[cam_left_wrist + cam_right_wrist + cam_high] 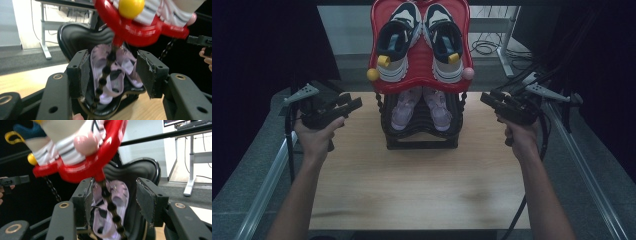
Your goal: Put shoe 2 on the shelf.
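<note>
Black tongs [353, 104] [488, 97] wide, empty-jawed

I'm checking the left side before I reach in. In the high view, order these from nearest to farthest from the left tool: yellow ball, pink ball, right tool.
1. yellow ball, on the red tray's left corner, nearest the left tool.
2. pink ball, on the tray's right corner.
3. right tool, beyond the rack, farthest.

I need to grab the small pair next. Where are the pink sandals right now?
In the high view the pink sandals sit on the black lower tray at the table's middle, directly under the red upper tray holding the sneakers.
</note>
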